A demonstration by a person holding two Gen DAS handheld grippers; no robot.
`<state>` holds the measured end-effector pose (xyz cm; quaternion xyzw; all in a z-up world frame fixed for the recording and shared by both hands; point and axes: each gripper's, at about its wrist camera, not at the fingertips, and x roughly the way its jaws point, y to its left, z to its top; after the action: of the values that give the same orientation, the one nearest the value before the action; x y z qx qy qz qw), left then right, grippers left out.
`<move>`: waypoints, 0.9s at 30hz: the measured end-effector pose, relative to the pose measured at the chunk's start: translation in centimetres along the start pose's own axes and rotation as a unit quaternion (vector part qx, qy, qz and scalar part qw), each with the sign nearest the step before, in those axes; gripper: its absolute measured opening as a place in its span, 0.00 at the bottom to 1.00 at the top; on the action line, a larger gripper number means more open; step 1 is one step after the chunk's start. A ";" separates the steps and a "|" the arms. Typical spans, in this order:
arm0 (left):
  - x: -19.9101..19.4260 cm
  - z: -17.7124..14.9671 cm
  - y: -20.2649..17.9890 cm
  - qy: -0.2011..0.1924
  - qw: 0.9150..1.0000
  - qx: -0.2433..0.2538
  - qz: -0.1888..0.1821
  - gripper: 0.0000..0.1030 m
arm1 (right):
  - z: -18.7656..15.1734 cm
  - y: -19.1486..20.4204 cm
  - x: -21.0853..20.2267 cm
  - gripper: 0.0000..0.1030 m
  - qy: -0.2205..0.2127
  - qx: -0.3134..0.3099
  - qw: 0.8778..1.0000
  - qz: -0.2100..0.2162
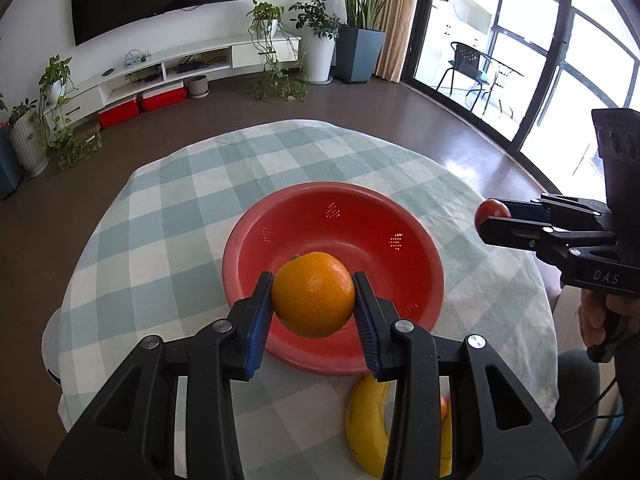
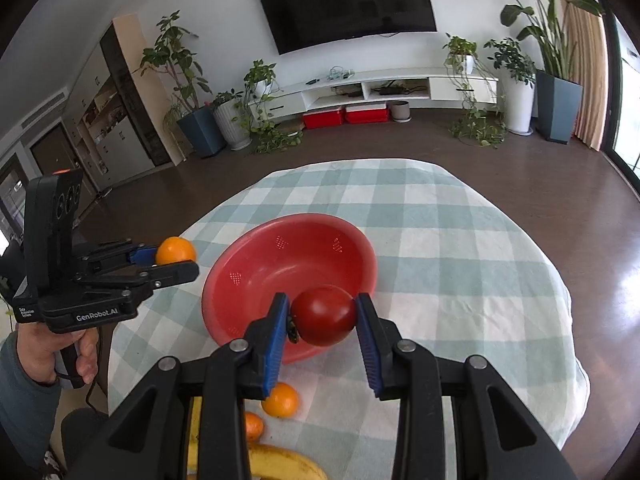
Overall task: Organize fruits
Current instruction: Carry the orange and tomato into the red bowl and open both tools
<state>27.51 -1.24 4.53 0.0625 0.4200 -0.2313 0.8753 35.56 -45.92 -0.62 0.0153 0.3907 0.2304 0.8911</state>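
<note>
In the left wrist view, an orange is seen pinched between the blue pads of the left gripper, held above the near rim of the red colander bowl, which is set on the checked tablecloth. A banana is seen lying on the cloth just nearer than the bowl, with a second orange fruit partly hidden behind a gripper finger beside it. To the right of the bowl, the right gripper is seen closed on a tomato; the letters "DAS" are printed on its body.

In the right wrist view, the tomato is gripped between the pads of the right gripper, over the near edge of the red colander bowl. To the left of the bowl, the left gripper is shown clamped on the orange, and "GenRobot.AI" is read on its housing. Nearer than the bowl, two loose oranges and bananas are laid on the checked tablecloth
</note>
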 end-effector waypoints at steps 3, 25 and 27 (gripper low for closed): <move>3.0 0.5 0.2 0.024 1.000 -0.001 0.007 0.35 | 1.3 0.0 3.8 0.35 0.032 -0.003 0.999 0.004; 10.8 -1.0 0.3 0.075 0.996 0.041 0.035 0.35 | 0.2 2.1 11.7 0.36 0.121 -0.087 0.988 -0.043; 10.9 -1.0 0.3 0.075 0.996 0.040 0.040 0.36 | 0.3 2.1 11.7 0.37 0.121 -0.089 0.988 -0.045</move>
<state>32.87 -4.53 -4.44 0.1316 0.4719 -0.2076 0.8467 41.79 -39.03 -8.08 -0.1094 0.4737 0.2238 0.8447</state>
